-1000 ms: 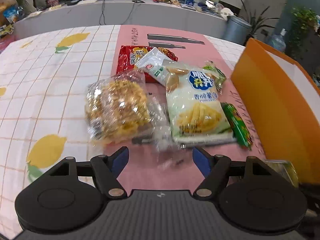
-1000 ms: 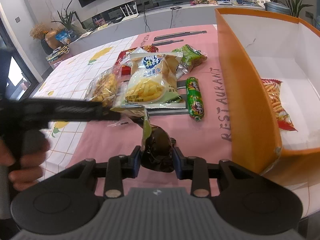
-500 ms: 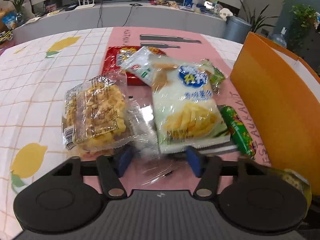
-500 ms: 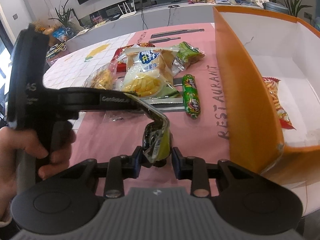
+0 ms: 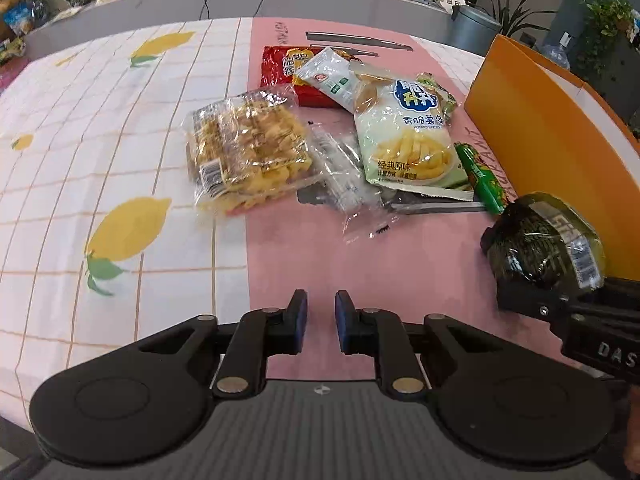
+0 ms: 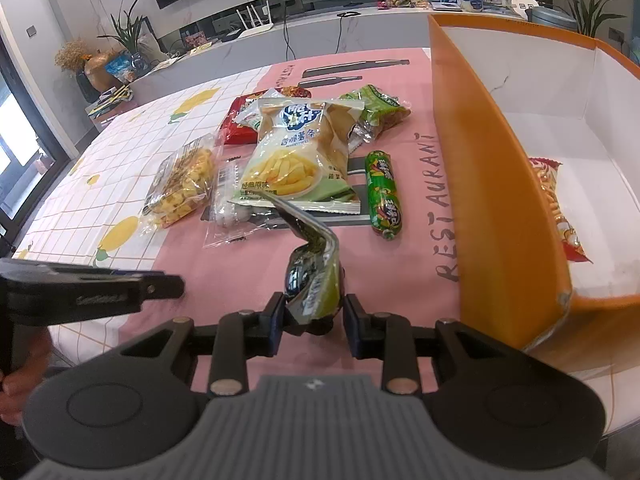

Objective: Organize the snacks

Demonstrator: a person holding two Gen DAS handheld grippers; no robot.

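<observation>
Right gripper (image 6: 313, 322) clamps a dark green crinkled snack packet (image 6: 314, 284) just beside the orange cardboard box (image 6: 492, 184). Left gripper (image 5: 321, 316), nothing between its blue pads, has just been closing to a narrow gap above the pink tablecloth (image 5: 360, 268). Farther out, left of the box, lie a green sausage stick (image 6: 383, 194), a pale-green potato-stick bag (image 5: 404, 136) and a clear bag of yellow snacks (image 5: 248, 152).

The red packet (image 5: 280, 66) lies mostly under the white sachet (image 5: 330, 78) and chip bag (image 5: 408, 136). The orange box (image 6: 492, 184) runs past the right edge, its wall hiding part of the striped snack bag (image 6: 554, 200) inside. The clear wrapper (image 5: 348, 184) holds what may be small candies, too blurred to tell.
</observation>
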